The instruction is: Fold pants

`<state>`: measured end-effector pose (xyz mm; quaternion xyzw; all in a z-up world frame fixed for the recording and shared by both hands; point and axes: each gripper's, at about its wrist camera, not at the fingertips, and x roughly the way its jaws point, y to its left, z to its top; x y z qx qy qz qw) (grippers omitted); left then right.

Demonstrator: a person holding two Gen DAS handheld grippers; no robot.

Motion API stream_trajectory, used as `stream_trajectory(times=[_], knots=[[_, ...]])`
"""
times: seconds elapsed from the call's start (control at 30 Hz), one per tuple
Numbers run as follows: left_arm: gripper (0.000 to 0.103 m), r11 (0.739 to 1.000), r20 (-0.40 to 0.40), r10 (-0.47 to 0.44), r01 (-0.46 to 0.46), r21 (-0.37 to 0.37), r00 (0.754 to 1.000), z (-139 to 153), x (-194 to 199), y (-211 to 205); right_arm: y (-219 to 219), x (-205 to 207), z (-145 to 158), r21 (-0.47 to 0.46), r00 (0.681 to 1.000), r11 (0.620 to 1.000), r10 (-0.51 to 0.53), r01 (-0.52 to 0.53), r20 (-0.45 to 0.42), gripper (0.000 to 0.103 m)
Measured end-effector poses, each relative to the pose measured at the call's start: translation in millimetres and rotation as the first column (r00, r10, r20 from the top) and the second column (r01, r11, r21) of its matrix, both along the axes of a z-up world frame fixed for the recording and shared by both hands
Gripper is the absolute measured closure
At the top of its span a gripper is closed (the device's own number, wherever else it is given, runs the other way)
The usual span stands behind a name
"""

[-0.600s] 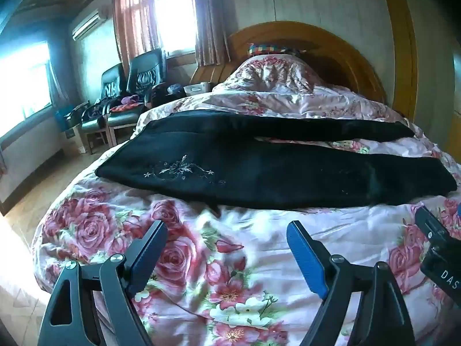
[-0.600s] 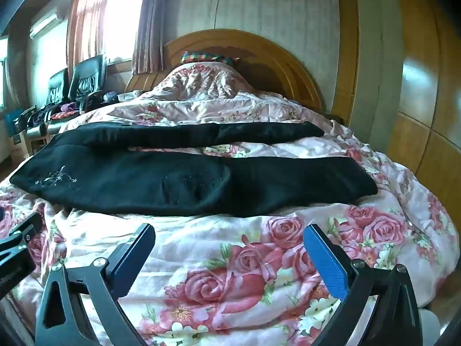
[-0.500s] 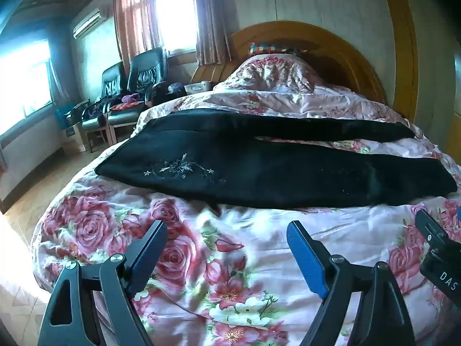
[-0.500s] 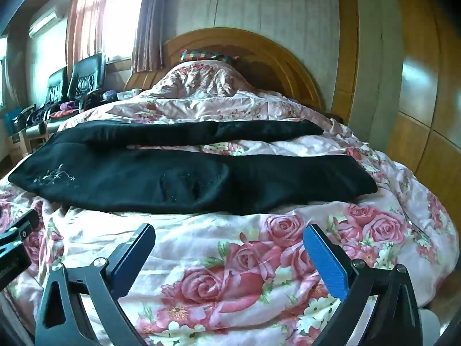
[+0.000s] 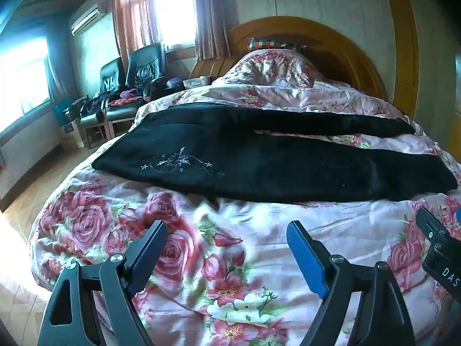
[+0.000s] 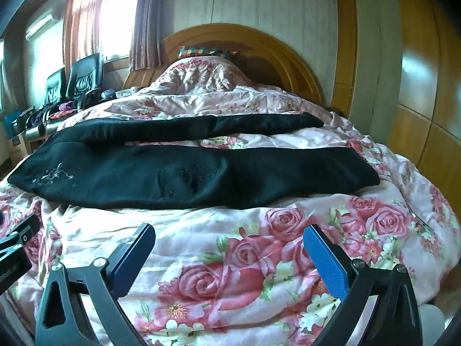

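Pants [image 5: 259,158] lie spread across the bed's [image 5: 86,225] middle, legs parted, while our left tool [image 5: 227,248] and right tool [image 6: 230,248] gape empty near the foot edge, so we risk pinching the quilt [image 6: 201,230] too.

white letters "DAS" on the right gripper [image 5: 442,255], cut off
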<state>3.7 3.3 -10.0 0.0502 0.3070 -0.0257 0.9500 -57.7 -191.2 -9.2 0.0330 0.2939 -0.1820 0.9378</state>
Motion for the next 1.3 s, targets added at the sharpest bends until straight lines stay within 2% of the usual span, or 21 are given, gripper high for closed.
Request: stream_trajectory(times=[1.3], knots=[[0.017, 1.0, -0.06, -0.001, 0.0, -0.022, 0.998, -5.7, 5.0, 2.2, -1.0, 0.9, -4.6, 0.013, 1.0, 1.0, 0.007, -0.007, -0.014, 0.0]])
